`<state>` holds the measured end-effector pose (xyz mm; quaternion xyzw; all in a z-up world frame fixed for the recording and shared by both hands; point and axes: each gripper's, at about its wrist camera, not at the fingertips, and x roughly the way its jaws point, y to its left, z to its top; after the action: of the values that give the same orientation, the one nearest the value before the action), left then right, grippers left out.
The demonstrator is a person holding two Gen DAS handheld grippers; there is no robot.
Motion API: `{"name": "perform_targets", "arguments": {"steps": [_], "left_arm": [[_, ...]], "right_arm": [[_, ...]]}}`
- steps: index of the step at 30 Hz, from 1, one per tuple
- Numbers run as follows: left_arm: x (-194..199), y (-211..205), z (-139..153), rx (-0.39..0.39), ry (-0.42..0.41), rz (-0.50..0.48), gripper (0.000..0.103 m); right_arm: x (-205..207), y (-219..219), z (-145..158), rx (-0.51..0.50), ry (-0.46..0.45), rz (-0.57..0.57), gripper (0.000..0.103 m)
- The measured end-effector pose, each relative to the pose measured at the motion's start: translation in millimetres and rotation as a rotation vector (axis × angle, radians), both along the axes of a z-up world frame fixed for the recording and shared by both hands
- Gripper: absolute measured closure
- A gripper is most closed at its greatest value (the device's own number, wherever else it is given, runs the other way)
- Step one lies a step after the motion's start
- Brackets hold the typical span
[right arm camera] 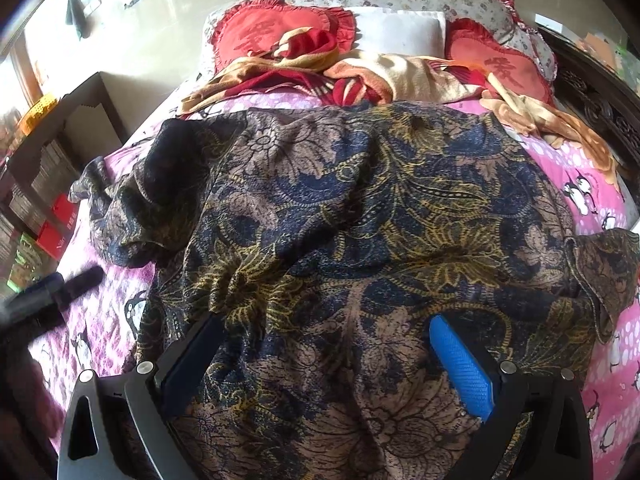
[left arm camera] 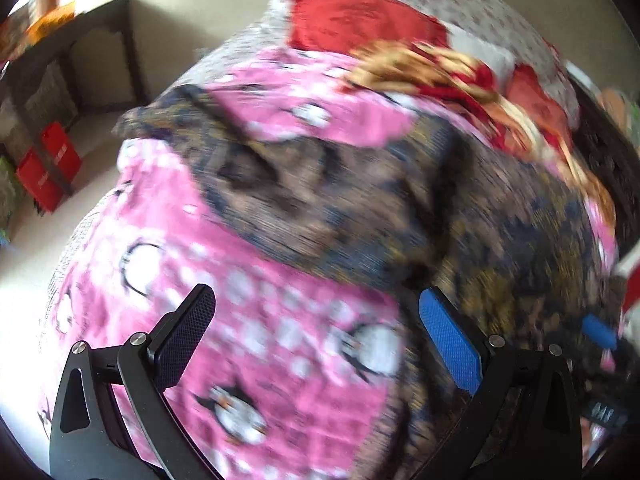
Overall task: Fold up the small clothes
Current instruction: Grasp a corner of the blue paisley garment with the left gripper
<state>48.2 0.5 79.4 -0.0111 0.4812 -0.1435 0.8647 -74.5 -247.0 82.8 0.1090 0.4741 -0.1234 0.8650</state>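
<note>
A dark garment [right arm camera: 360, 216] with a blue, gold and brown floral print lies spread over the pink penguin bedsheet [right arm camera: 600, 184]. One sleeve [right arm camera: 132, 208] is crumpled at the left. My right gripper [right arm camera: 324, 324] is open, low over the garment's near hem, with cloth lying between its black and blue fingers. In the blurred left wrist view, my left gripper [left arm camera: 316, 300] is open over the pink sheet [left arm camera: 168, 216], just left of the garment [left arm camera: 360, 200], and holds nothing. It also shows as a dark blurred shape [right arm camera: 52, 288] in the right wrist view.
Two red heart pillows [right arm camera: 272, 28], a white pillow [right arm camera: 400, 28] and a red-and-tan blanket [right arm camera: 380, 72] lie at the bed's head. A dark shelf unit [right arm camera: 60, 132] with red boxes [right arm camera: 60, 224] stands left of the bed. A dark carved bed frame [right arm camera: 592, 92] runs along the right.
</note>
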Motion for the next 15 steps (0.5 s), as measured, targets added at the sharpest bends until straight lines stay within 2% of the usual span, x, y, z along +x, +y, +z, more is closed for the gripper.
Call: {"name": "perform_targets", "arguments": {"steps": [6,9,12,15], "left_arm": [[64.9,74.3,-1.3,-0.147,0.018,0.199,0.001],[102.4,113.1,-11.4,-0.221,0.032,0.318,0.005],[136.6,140.1,-22.3,-0.253,0.060,0.403,0.010],[160.9,161.9,-31.4,-0.351,0.069,0.477,0.010]], "right_arm": [[5.0,2.0,-4.9,0.019,0.014,0.009,0.000],[8.9,4.2,-8.4,0.027,0.025,0.020,0.000],[12.9,6.7,-11.2,0.021,0.034,0.033,0.000],[18.2,9.6,-15.1,0.016,0.048,0.047,0.000]]}}
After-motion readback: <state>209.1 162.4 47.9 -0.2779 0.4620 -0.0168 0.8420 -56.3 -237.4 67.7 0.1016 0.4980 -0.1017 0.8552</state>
